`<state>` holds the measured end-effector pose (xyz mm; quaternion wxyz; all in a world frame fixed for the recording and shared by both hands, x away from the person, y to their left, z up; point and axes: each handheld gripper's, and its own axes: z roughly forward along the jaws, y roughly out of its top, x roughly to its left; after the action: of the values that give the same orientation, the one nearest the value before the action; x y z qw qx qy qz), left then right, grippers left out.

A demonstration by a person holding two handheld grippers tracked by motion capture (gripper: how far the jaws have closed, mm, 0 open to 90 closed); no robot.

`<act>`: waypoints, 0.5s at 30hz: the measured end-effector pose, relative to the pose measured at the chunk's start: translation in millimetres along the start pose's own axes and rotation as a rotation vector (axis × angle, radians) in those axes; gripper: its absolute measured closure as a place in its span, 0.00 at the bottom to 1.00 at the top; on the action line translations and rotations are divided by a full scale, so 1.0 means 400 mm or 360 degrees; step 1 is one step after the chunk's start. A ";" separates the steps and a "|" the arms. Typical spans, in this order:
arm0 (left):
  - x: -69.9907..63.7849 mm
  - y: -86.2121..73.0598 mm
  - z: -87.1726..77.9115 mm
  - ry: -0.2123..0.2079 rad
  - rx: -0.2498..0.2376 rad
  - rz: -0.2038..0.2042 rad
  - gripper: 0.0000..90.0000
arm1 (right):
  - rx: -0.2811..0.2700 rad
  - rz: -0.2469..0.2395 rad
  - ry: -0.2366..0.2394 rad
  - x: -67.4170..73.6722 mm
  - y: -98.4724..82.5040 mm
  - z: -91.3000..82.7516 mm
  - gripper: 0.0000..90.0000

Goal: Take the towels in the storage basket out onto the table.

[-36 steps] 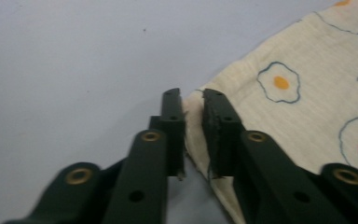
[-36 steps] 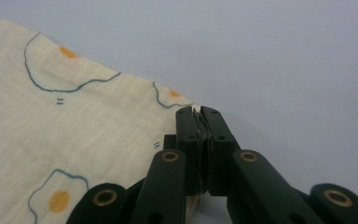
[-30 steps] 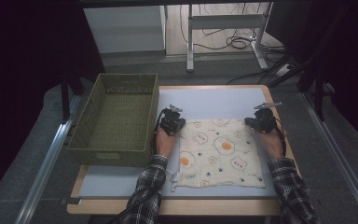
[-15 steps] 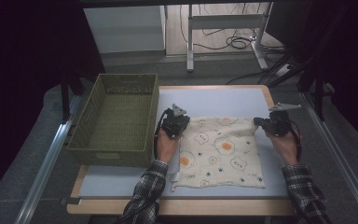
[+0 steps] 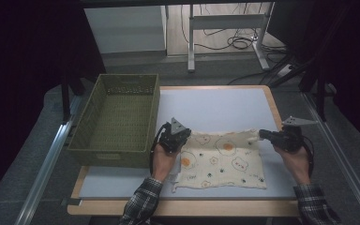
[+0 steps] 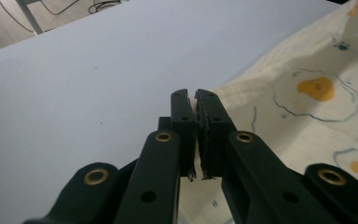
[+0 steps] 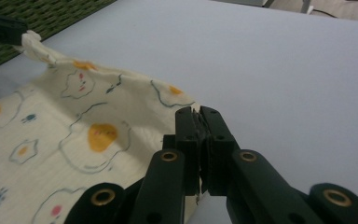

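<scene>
High view: a cream cloth (image 5: 222, 159) printed with fried eggs lies on the pale blue table (image 5: 215, 105), just right of a green basket (image 5: 117, 119). The left gripper (image 5: 183, 134) pinches the cloth's far left corner, and the right gripper (image 5: 261, 135) pinches its far right corner, so the far edge runs taut between them and sits a little above the table. The near edge rests flat on the table, its near left corner slightly curled.

In the left gripper view, the left gripper (image 6: 196, 100) has its jaws closed tight with a sliver of cloth (image 6: 307, 107) caught between the pads; the rest spreads away to the right. In the right gripper view, the right gripper (image 7: 196, 116) is likewise clamped on the cloth's (image 7: 74, 135) edge, with the fabric sagging away to the left toward the basket (image 7: 42, 14). Each gripper is held in one of the person's hands, with plaid sleeves at the wrists.
</scene>
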<state>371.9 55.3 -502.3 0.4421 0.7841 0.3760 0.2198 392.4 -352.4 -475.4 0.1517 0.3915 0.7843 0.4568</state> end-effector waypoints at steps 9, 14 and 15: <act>-0.034 -0.062 -0.047 -0.0089 -0.0001 0.0008 0.96 | 0.0045 -0.0072 0.0066 0.071 -0.055 -0.037 0.96; -0.045 -0.082 -0.070 -0.0115 -0.0020 -0.0003 0.96 | 0.0082 -0.0109 0.0066 0.100 -0.076 -0.050 0.96; -0.051 -0.089 -0.087 -0.0128 -0.0037 -0.0002 0.96 | 0.0084 -0.0114 0.0070 0.111 -0.085 -0.059 0.96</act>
<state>321.8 69.2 -515.1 0.4660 0.7870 0.3559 0.1921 333.7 -342.5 -485.7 0.1404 0.3569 0.8127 0.4387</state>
